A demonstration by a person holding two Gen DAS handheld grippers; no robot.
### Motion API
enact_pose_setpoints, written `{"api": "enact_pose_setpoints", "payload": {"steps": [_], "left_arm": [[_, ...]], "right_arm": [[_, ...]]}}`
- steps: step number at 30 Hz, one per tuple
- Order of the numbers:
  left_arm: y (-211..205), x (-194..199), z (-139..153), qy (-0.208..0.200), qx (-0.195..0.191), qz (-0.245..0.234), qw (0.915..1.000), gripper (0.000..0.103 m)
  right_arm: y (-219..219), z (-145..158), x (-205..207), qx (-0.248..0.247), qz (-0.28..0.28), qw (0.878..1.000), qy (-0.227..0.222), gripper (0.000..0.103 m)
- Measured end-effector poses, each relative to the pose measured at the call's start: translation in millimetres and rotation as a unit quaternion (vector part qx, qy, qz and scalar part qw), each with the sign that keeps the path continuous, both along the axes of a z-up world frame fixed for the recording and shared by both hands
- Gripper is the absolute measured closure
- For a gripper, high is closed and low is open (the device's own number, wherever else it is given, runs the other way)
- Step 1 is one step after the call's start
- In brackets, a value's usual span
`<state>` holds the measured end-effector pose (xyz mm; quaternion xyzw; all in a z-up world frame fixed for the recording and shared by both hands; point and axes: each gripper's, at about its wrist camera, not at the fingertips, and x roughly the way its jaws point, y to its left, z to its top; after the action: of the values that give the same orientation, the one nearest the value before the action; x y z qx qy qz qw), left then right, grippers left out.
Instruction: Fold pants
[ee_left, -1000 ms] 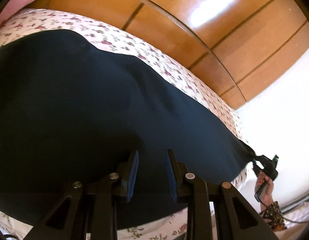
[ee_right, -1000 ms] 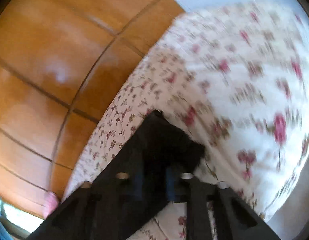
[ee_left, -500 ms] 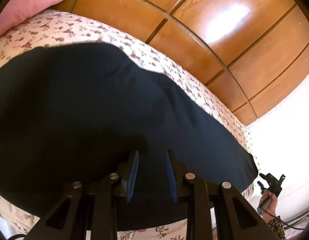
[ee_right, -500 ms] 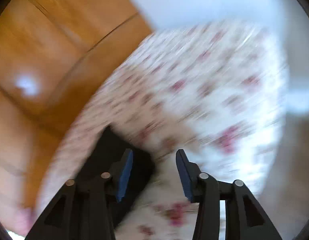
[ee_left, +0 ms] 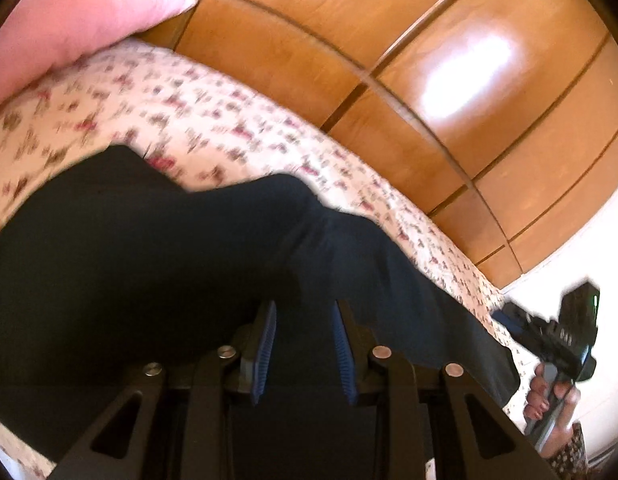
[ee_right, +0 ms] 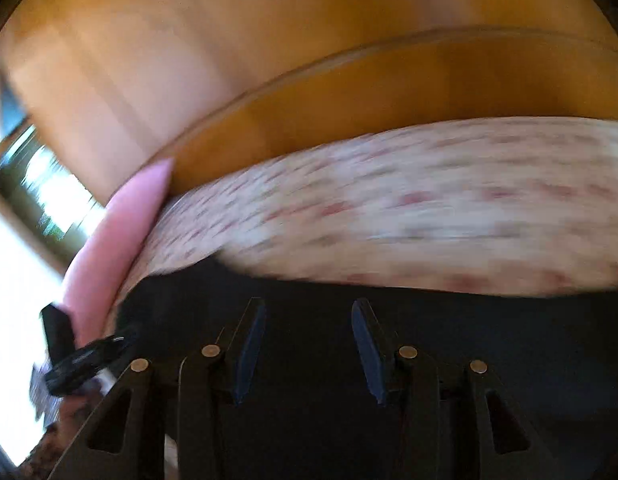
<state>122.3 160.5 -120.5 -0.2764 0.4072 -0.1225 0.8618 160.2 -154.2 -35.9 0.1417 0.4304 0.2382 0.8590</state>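
Lying flat across the floral bedsheet (ee_left: 237, 128), your dark pants (ee_left: 149, 272) run lengthwise along the bed: in the left wrist view the long axis goes from the wide, bunched part at lower left to the narrow end at lower right, near the foot of the bed. A raised fold (ee_left: 293, 200) sits about midway along the far edge. No label, brand or writing can be read on the fabric, and the motion blur would probably hide small print anyway.

Your left gripper (ee_left: 303, 350) hangs over the near edge of the pants with its 2 blue fingers (ee_left: 265, 344) partly apart; dark cloth fills the gap behind them, yet you cannot tell from this view whether any is caught.

Your right gripper (ee_right: 307, 350) has its fingers (ee_right: 249, 348) parted wider, having just been opening, and nothing is pinched between them; only the flat pants show beyond. In the left wrist view you can see that same gripper (ee_left: 549, 332) held in your right hand (ee_left: 549, 400), off the end of the pants.

A pink pillow (ee_left: 77, 12) rests at the head of the bed, against the wooden panelling (ee_left: 429, 80).
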Motion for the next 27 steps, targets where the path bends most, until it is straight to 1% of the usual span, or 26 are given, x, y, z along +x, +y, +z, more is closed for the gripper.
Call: {"api": "enact_pose_setpoints", "payload": {"steps": [2,3,4,7,8,9,10,11,13,14,15,17,19,20,21,22,23,24,25,26,27], "left_arm": [[7,-9,-9,0.012,-0.020,-0.001,0.9997,0.074],[11,-13,-10,0.009,-0.036,-0.001,0.9993,0.074],[18,-18,-7,-0.001,-0.051,0.003,0.9987,0.074],[50,-21,12,-0.033,-0.070,0.034,0.9964,0.074],[60,-19,17,-0.039,-0.075,0.042,0.9956,0.073],[73,-15,23,-0.046,-0.074,0.052,0.9948,0.069],[86,-7,29,-0.047,-0.062,0.064,0.9949,0.063],[97,2,33,-0.040,-0.048,0.073,0.9954,0.060],[118,26,34,-0.028,-0.031,0.084,0.9956,0.048],[126,38,31,-0.014,-0.027,0.081,0.9962,0.044],[134,55,25,0.015,-0.021,0.074,0.9969,0.041],[140,76,14,0.049,0.003,0.063,0.9968,0.041],[141,99,-1,0.093,0.041,0.047,0.9938,0.041],[139,106,-5,0.108,0.047,0.036,0.9924,0.042],[137,110,-13,0.120,0.032,0.011,0.9923,0.042],[135,114,-20,0.128,0.001,-0.015,0.9916,0.042],[133,116,-26,0.139,-0.015,-0.023,0.9899,0.042],[132,117,-29,0.143,-0.011,-0.022,0.9894,0.043],[132,116,-29,0.137,-0.007,-0.023,0.9902,0.047],[132,115,-28,0.131,-0.001,-0.020,0.9912,0.057],[134,114,-28,0.128,0.004,-0.018,0.9916,0.074]], "right_arm": [[44,-6,16,-0.015,0.032,0.999,0.014,0.056],[64,-10,26,-0.023,0.040,0.999,0.024,0.056],[79,-14,33,-0.018,0.051,0.998,0.028,0.056],[116,-29,42,-0.002,0.084,0.996,0.024,0.056],[121,-33,41,-0.005,0.090,0.996,0.026,0.056],[128,-42,39,-0.018,0.091,0.995,0.032,0.056],[132,-49,41,-0.026,0.088,0.995,0.035,0.056],[136,-56,39,-0.035,0.085,0.995,0.039,0.056],[133,-74,36,-0.042,0.074,0.996,0.042,0.057],[132,-78,34,-0.037,0.070,0.996,0.033,0.058],[131,-81,29,-0.031,0.068,0.997,0.016,0.058],[129,-81,24,-0.033,0.068,0.997,-0.005,0.058],[132,-83,21,-0.043,0.069,0.997,-0.016,0.058],[132,-82,21,-0.044,0.071,0.996,-0.018,0.057],[132,-84,20,-0.041,0.074,0.996,-0.020,0.054],[134,-82,22,-0.036,0.076,0.996,-0.020,0.053],[131,-84,22,-0.023,0.077,0.997,-0.019,0.051],[128,-85,23,-0.014,0.077,0.997,-0.017,0.051],[122,-87,24,0.007,0.075,0.997,-0.013,0.051],[120,-88,26,0.019,0.073,0.997,-0.010,0.051],[116,-88,26,0.031,0.072,0.997,-0.009,0.051]]}}
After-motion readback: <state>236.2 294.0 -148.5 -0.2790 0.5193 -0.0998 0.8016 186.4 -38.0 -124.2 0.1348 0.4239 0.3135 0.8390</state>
